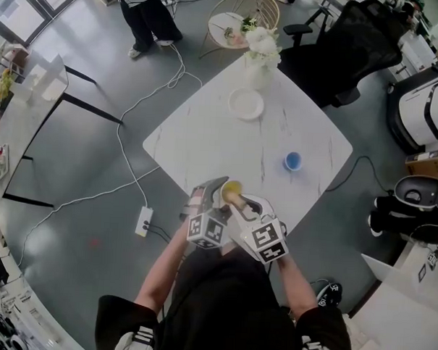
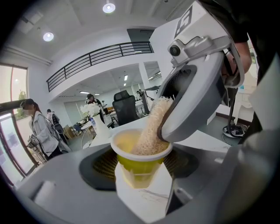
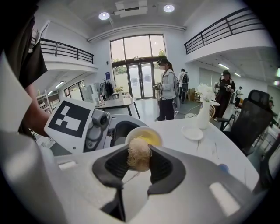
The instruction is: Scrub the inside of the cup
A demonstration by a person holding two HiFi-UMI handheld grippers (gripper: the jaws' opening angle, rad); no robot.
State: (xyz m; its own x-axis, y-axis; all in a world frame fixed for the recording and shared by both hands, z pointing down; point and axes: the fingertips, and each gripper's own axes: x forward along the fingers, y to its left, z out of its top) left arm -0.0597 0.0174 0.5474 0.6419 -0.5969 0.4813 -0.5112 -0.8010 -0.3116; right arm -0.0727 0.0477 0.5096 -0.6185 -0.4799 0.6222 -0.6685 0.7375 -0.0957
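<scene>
The left claw (image 2: 141, 178) is shut on a yellow cup (image 2: 140, 162), with one pad on each side of it. The cup stands up straight with its mouth open to the top. The cup is at the near corner of the white worktop (image 1: 198, 144), right in front of the person. The right claw (image 3: 139, 169) is just beside it on the right, and it squeezes a fuzzy tan brush (image 2: 151, 124) between its pads. The brush leans down from the right, and its end is inside the cup and touches the inside wall. On the floor to the left of the near corner lies a white plug box (image 1: 144, 221) with a long white cord. Farther out on the worktop, to the right, sits a small blue bowl (image 1: 293, 161), well apart from the cup. Past the middle there is a white plate (image 1: 247, 104). Just behind the plate, at the far corner, stands a white vase (image 1: 258, 63) with white flowers. A black chair (image 1: 355, 46) is on the right past the worktop. Far away on the left, a person (image 1: 150, 15) stands on the grey floor.
</scene>
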